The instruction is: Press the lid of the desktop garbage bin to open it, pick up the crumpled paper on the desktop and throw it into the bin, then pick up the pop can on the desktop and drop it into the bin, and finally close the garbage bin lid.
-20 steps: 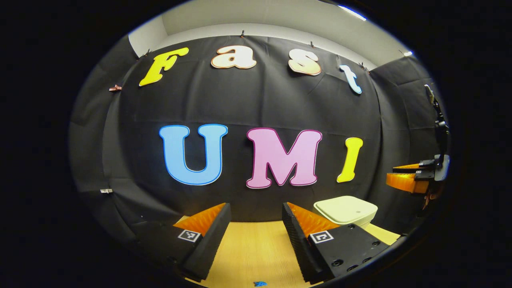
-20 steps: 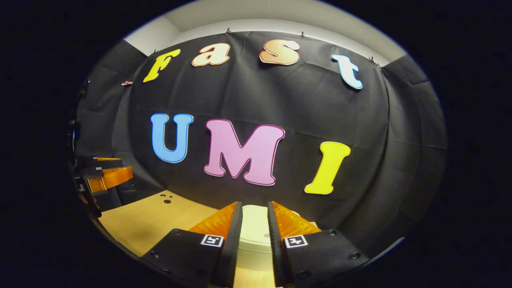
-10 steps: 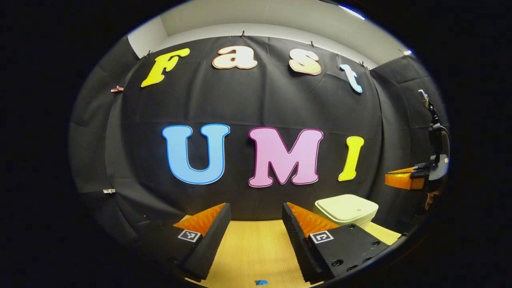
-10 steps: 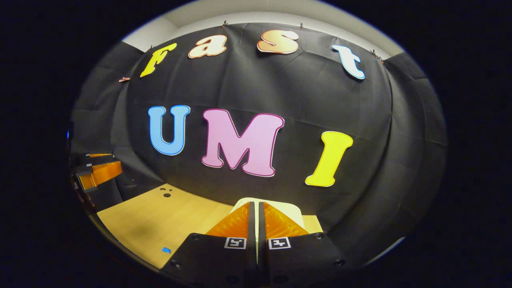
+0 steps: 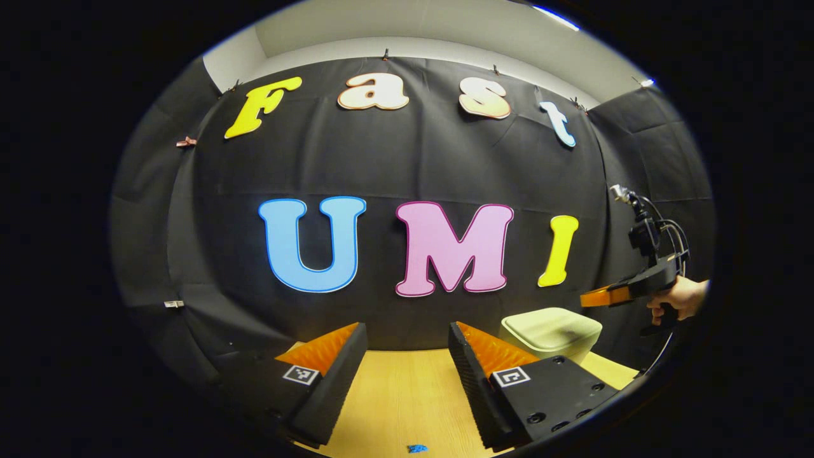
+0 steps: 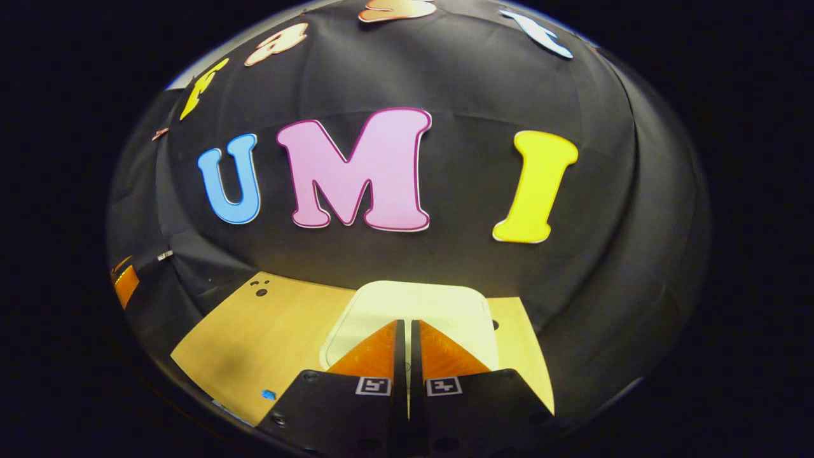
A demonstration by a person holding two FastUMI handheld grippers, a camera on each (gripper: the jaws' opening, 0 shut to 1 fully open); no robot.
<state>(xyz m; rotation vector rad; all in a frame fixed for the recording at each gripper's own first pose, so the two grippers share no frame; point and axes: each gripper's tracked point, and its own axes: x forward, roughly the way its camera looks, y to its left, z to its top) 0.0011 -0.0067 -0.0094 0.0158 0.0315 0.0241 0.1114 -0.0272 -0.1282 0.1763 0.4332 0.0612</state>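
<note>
The pale cream desktop bin (image 5: 551,333) stands with its lid down at the back right of the wooden desk. In the left gripper view my left gripper (image 5: 407,346) is open over bare desk, nothing between its fingers. Further right, my right gripper (image 5: 598,296) hangs just above the bin's right side, held by a hand (image 5: 679,299). In the right gripper view the right gripper (image 6: 405,326) is shut with nothing in it, its tips pointing down at the bin lid (image 6: 413,305) from close above. Whether the tips touch the lid is unclear.
The wooden desk (image 6: 267,331) runs left of the bin, with small dark holes (image 6: 259,289) near its back edge. A small blue scrap (image 5: 416,449) lies near the front edge; the blue scrap (image 6: 268,394) also appears beside the right gripper. Black cloth walls stand close behind and to the right.
My right gripper closed its fingers, then tilted down and dropped toward the bin lid. The left gripper stayed almost still and open.
</note>
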